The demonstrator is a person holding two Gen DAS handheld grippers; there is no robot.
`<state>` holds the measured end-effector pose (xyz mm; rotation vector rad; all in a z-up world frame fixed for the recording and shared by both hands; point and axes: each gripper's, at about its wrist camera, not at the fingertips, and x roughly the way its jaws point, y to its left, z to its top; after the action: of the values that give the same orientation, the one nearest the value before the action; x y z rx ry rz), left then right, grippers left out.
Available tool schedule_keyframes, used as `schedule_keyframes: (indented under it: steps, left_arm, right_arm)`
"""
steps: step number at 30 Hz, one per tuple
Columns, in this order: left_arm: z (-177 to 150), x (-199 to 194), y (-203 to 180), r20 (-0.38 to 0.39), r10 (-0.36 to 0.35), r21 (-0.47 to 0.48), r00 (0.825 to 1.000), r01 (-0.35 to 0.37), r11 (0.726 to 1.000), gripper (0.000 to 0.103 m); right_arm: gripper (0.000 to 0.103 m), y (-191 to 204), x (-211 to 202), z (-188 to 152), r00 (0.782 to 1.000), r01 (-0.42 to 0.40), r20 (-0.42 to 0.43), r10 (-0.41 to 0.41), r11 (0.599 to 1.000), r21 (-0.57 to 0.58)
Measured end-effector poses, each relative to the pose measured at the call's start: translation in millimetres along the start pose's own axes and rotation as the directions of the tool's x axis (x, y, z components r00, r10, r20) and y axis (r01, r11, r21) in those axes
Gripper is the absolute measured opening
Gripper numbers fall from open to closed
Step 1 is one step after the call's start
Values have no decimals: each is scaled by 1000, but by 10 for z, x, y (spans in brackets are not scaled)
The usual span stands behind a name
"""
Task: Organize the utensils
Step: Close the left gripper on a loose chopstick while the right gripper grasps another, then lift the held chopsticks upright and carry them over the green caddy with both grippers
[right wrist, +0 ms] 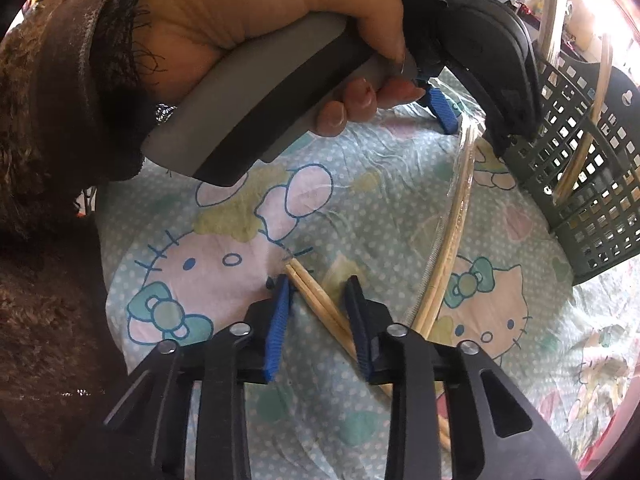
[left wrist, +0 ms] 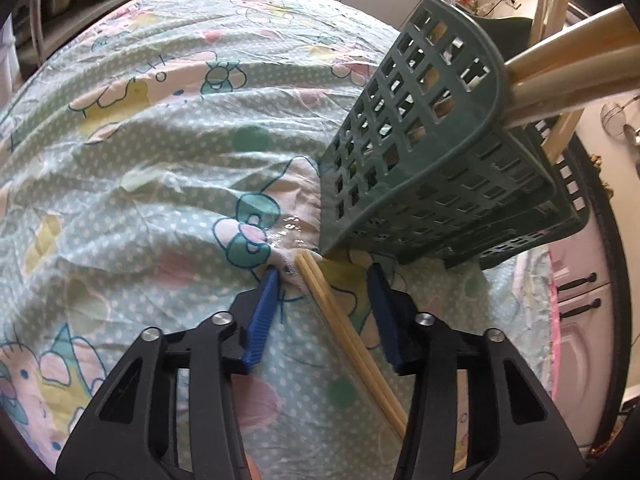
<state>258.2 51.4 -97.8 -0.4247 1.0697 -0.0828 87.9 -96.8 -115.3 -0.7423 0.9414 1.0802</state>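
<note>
Chopsticks are the job here, and it looks partly done: several pale pairs already stand in the green perforated basket [left wrist: 420,168], which fills the upper right of the left wrist view, while two pairs are left lying on the cartoon-print tablecloth [left wrist: 140,160]. The left gripper [left wrist: 326,276], low in the centre of its frame, straddles the tip of a plastic-wrapped pair of chopsticks [left wrist: 348,340] just below the basket's bottom corner; its blue pads stand apart on either side of the sticks, neither one pressing on them. In the right wrist view the right gripper [right wrist: 318,284] straddles a bare pair of chopsticks [right wrist: 320,300] at lower centre, jaws fairly narrow, the left pad just beside or perhaps touching the sticks, the other clear of them, so nothing is clamped. A person's hand [right wrist: 248,28] in a dark fuzzy sleeve holds the other tool across the top. Both pairs have yet to be gripped, lifted and dropped into the basket.
</note>
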Motion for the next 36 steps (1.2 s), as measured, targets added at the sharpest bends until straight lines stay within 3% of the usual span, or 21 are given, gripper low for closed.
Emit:
schedule_keyframes:
  steps: [4,7,13,19,27,36]
  left_arm:
    - [33,9,28,7,29,0,1000,-29,1000,18]
    - [37,1,108,9,21,-3,1000,-21,1000,15]
    - [35,-10,213,9,-25,-33,1000,25,999,10]
    - [49,-47,435,30,-144,-137,989,147,980,7]
    - [36,-294,629,95,-147,-170,984,162,972,6]
    - [5,-848,524,210,-195,-100,958,219,971,3]
  right_arm:
    - [18,-9,-14,13,1000,-1,1,1,1000,-4]
    - [12,4,-34,-11,1000,4,4,-4,1000,-5]
    - [8,16,-102,-87,1000,10,13,-10,1000,14]
    - [7,-134,-261,-232,999,2,39,-5,998,57]
    - [6,-319,-438,-389,998,36,42,-41,993,115]
    - [6,-442,-790,-395,984,76,142,-106,977,200]
